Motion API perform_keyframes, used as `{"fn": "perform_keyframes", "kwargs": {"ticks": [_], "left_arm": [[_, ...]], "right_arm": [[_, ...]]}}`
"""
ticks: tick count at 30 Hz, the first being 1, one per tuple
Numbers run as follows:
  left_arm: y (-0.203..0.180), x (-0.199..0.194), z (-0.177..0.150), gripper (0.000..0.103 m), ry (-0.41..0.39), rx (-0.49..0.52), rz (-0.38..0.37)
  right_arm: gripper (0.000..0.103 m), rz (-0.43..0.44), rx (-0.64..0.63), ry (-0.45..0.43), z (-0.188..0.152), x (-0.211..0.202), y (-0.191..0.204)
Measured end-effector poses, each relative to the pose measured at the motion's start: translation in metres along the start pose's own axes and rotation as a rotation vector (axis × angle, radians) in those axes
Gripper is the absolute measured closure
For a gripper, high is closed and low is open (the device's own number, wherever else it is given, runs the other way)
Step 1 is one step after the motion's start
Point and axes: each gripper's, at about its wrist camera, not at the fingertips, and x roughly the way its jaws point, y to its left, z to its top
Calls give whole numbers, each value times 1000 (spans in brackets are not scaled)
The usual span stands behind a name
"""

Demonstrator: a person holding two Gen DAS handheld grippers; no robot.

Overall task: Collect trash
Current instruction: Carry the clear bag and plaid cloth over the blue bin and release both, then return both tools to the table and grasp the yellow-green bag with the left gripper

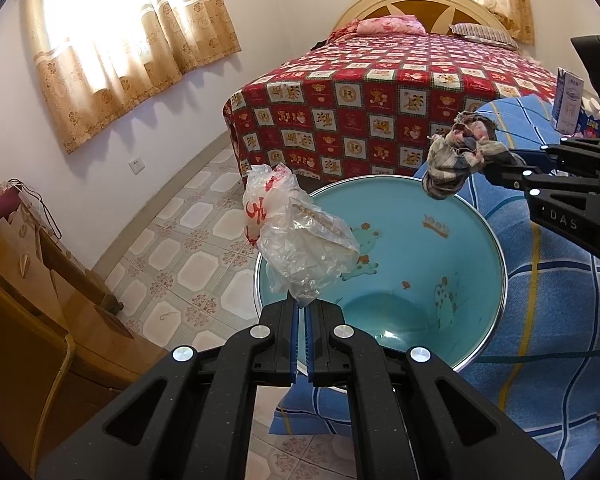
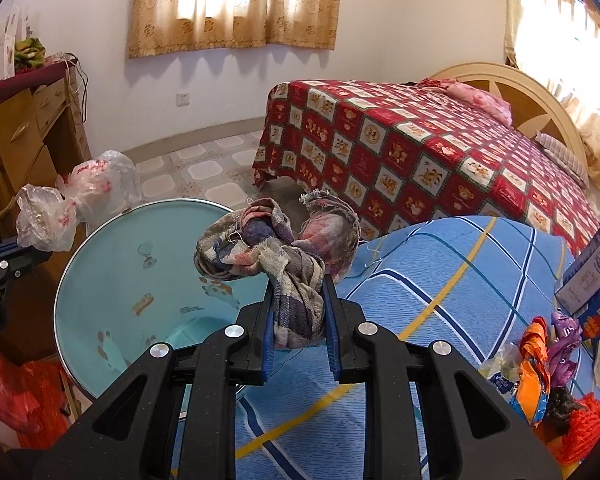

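Observation:
A crumpled clear plastic bag with red print (image 1: 296, 236) hangs over the near rim of a blue basin (image 1: 452, 216), and my left gripper (image 1: 302, 312) is shut on its lower end. The same bag (image 2: 56, 208) shows at the left of the right wrist view, above the basin (image 2: 112, 256). My right gripper (image 2: 298, 308) is shut on a frayed plaid rag (image 2: 276, 248), which it holds in the air over the basin's right edge. In the left wrist view the rag (image 1: 460, 160) and the right gripper (image 1: 488, 172) sit at the upper right.
The basin rests against a blue checked mattress (image 2: 440, 280). Several wrappers (image 2: 536, 356) and a small carton (image 2: 592, 272) lie on the mattress at right. A bed with a red patterned cover (image 1: 360, 108) stands behind. A wooden dresser (image 1: 32, 288) is at left, on the tiled floor (image 1: 188, 248).

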Motion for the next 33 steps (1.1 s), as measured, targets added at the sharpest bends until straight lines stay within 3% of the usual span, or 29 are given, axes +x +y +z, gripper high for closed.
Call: {"fn": "perform_keyframes", "kwargs": {"ticks": [20,22,25,26,28,29,33], "left_arm": [[-5,0,-1,99,-2,4,-17],[-5,-2,-1,97,-7,3,-25],[-7,-5,0,96,-19,6,-33],[-9,-5,0,94,-21,6,-39],[-11,-7,0,78,-26,5,-39],[-11,-8,0,65,-32,4,-38],[-15,-12,1,48,-46,6,-46]], "right_arm": [[81,11,-28,5,-2,1,7],[78,22,-32,6,-2,1,9],[64,49,-35,-11,-3,-3,12],[60,49,-36,-15,-3,-4,13],[52,55,-36,-19,-3,-5,14],[46,57,-31,-24,-4,-6,13],[41,46,-14,-36,-6,-11,8]]}}
